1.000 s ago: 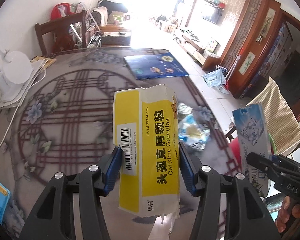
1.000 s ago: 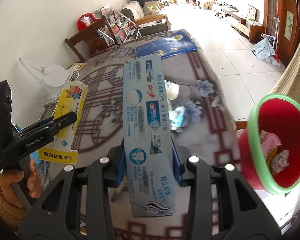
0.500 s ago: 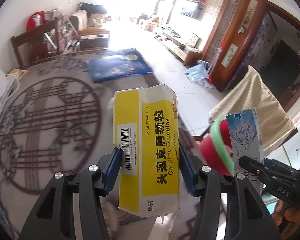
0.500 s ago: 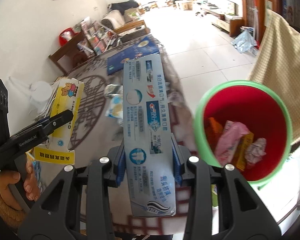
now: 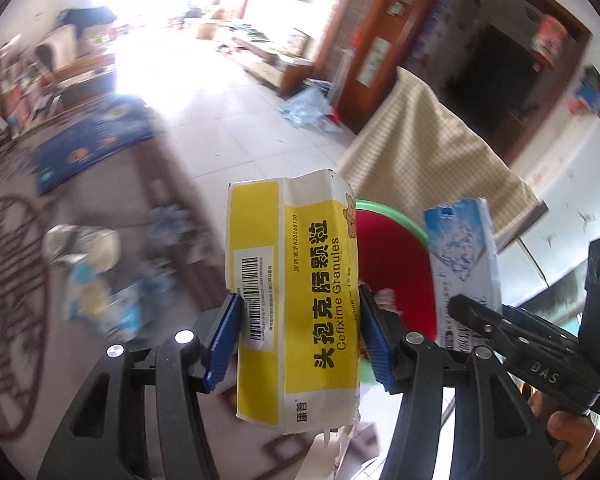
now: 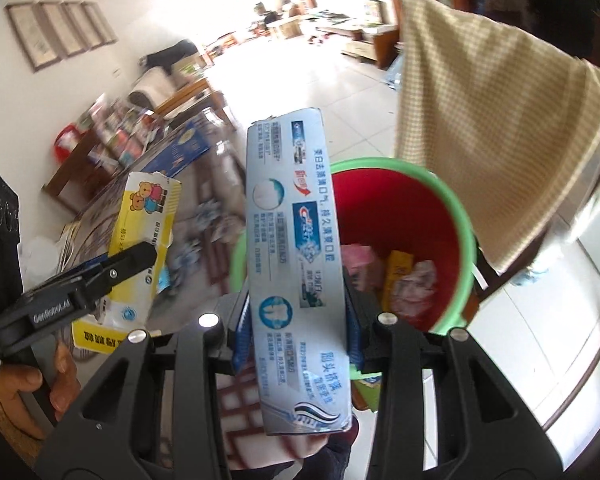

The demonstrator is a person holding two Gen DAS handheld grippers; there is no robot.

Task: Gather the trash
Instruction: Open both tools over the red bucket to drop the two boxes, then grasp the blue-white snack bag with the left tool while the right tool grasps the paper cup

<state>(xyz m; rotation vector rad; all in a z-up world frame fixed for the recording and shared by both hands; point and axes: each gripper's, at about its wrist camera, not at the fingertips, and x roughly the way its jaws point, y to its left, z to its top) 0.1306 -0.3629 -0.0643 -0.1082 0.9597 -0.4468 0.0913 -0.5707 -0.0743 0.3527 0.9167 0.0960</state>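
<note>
Left gripper (image 5: 298, 330) tilted down, jaws opening around yellow box (image 5: 296, 304) — right gripper (image 6: 298, 330) clamping toothpaste box (image 6: 296, 272) over bin (image 6: 456, 208).

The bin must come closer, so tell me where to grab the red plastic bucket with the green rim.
Grip the red plastic bucket by its green rim, from above, one finger inside the wall and one outside: the mouth is open upward and the body looks too wide for jaws. Take the near side; the checked beige cloth crowds the far one.
</note>
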